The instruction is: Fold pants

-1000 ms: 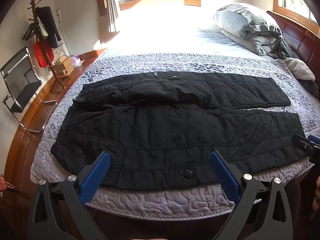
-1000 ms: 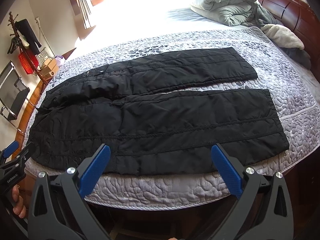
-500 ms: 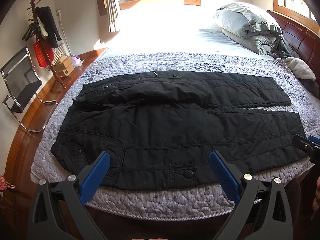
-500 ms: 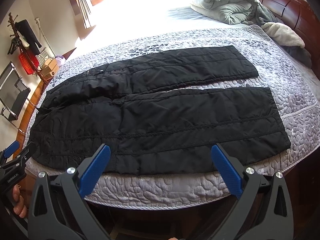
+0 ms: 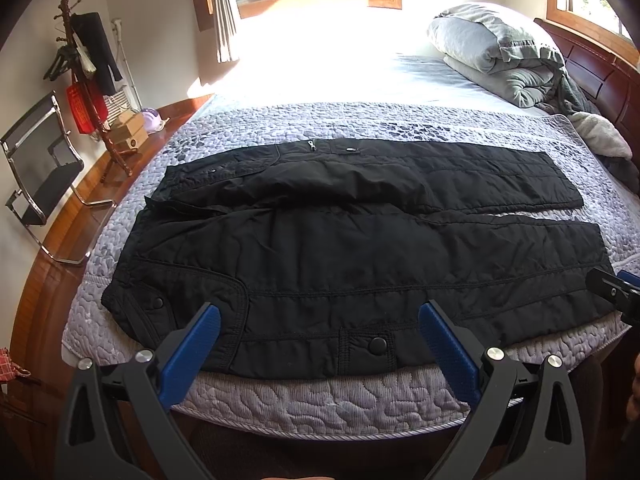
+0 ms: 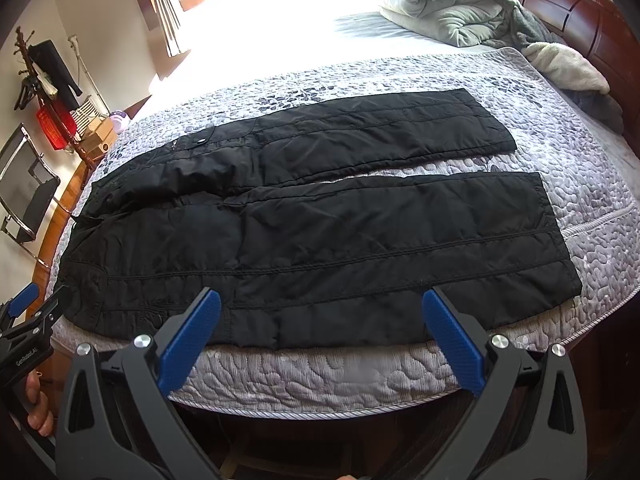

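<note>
Black quilted pants (image 5: 340,248) lie flat on the bed, waist to the left, both legs stretched to the right with a gap between them. They also show in the right wrist view (image 6: 320,224). My left gripper (image 5: 320,316) is open and empty, above the bed's near edge in front of the waist and pocket snap. My right gripper (image 6: 322,300) is open and empty, above the near edge in front of the near leg. Each gripper shows at the edge of the other's view: the right one (image 5: 616,292), the left one (image 6: 28,316).
The bed has a grey pebble-pattern quilt (image 5: 320,396). Folded grey bedding (image 5: 492,52) and a wooden headboard (image 5: 600,68) are at the far right. A coat rack (image 5: 84,80), a chair (image 5: 40,168) and boxes stand on the left by the wooden bed frame.
The right wrist view has shifted slightly, so the pants sit a little higher in it. The left gripper and the pants have not moved.
</note>
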